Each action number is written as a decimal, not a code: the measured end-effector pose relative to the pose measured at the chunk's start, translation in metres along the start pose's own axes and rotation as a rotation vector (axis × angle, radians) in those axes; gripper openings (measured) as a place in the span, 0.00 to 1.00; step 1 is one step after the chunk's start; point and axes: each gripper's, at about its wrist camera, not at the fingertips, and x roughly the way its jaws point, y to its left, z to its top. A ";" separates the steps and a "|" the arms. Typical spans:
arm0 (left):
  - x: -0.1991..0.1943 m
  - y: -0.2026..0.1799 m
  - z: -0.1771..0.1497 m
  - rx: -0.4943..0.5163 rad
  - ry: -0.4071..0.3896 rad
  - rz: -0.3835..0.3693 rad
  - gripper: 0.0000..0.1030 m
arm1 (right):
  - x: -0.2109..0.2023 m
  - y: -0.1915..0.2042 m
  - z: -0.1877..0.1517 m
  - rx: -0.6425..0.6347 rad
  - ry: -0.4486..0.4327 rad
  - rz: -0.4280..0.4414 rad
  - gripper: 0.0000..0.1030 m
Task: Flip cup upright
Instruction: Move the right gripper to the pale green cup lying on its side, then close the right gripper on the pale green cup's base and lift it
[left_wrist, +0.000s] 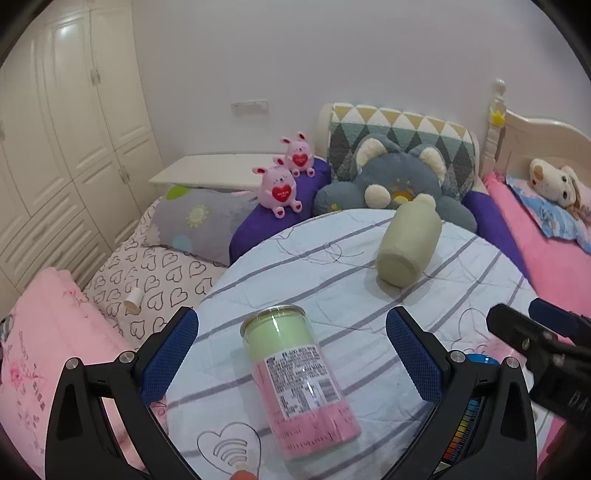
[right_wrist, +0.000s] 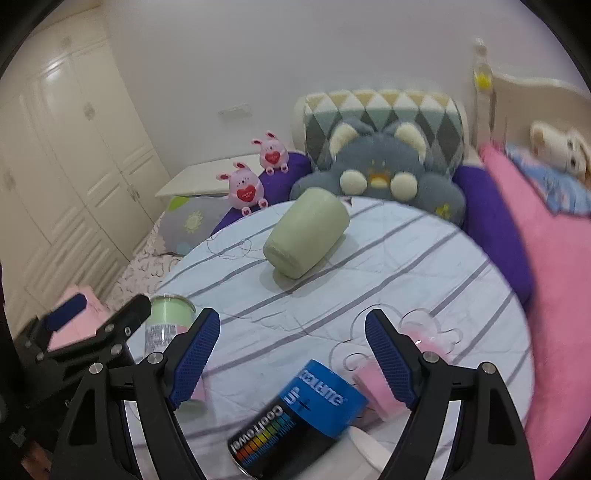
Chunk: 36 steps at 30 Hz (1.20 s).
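Your left tool (left_wrist: 291, 354) has its 2 blue-padded fingers (left_wrist: 171, 356) spread wide apart, gripping nothing. Between them, not touching either pad, lies a clear canister (left_wrist: 299, 384) on its side, banded green and pink, with a printed label.

Your right tool (right_wrist: 291, 358) is likewise spread apart and empty. A blue and black can (right_wrist: 299, 417) lies on its side just ahead of it, and a pink roll (right_wrist: 376, 391) sits just beside the right finger.

The cup (left_wrist: 408, 245), pale green, lies tipped on its side on the round surface (left_wrist: 332, 280), which is covered with a light striped cloth. Its flat base faces the cameras and its mouth points away toward the plush toys. It is well apart from both tools, on the far half of the surface. From the right wrist view it sits left of centre (right_wrist: 306, 236).

Behind the surface: a grey bear cushion (left_wrist: 399, 184), 2 pink rabbit toys (left_wrist: 279, 190) and a bed with pink bedding (left_wrist: 554, 258).
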 end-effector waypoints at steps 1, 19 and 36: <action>0.003 0.000 0.004 0.000 0.002 -0.001 1.00 | 0.005 -0.001 0.003 0.020 0.017 0.006 0.80; 0.105 -0.003 0.066 0.119 0.078 0.051 1.00 | 0.120 -0.005 0.070 0.238 0.210 0.003 0.80; 0.138 -0.021 0.066 0.231 0.128 0.017 1.00 | 0.165 -0.018 0.072 0.250 0.291 0.023 0.77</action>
